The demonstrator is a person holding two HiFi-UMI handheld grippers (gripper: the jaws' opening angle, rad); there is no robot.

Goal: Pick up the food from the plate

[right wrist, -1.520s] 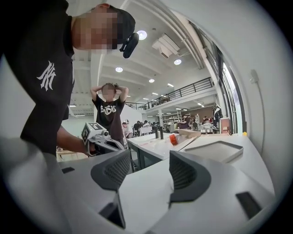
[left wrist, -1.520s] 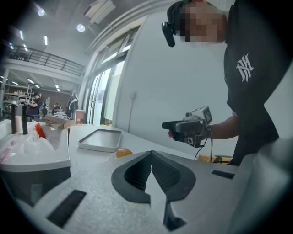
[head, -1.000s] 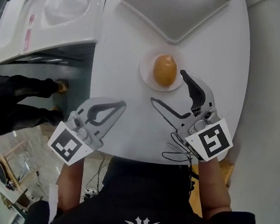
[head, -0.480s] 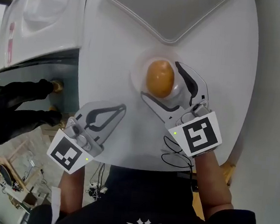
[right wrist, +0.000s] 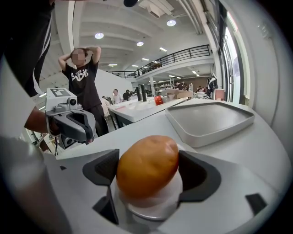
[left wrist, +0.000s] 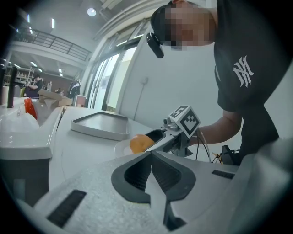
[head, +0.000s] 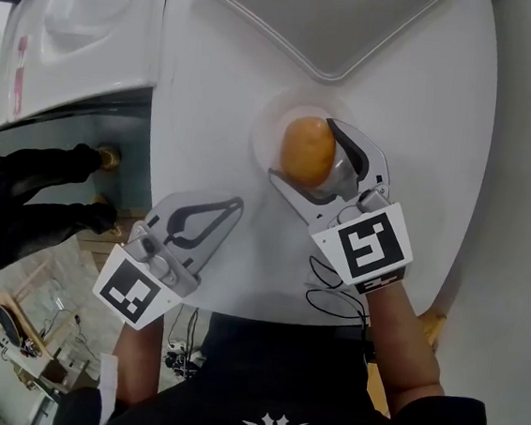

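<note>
Food sat between the right gripper's spread jaws, on the plate.
Right gripper (head: 301, 147) came in from 5 o'clock, jaws just opened wide, flanking but not clamping the rounded golden food (head: 308, 151) on its white plate (head: 266, 131) on the worktop (head: 223, 80). Left gripper (head: 232, 200), jaws together and empty, lay well apart at 7 o'clock.

A large open-plan lab or workshop hall: a railed mezzanine (right wrist: 178, 57) at twelve o'clock, round ceiling lights (right wrist: 99, 35) at eleven, white worktables (right wrist: 137, 107) beneath.
</note>
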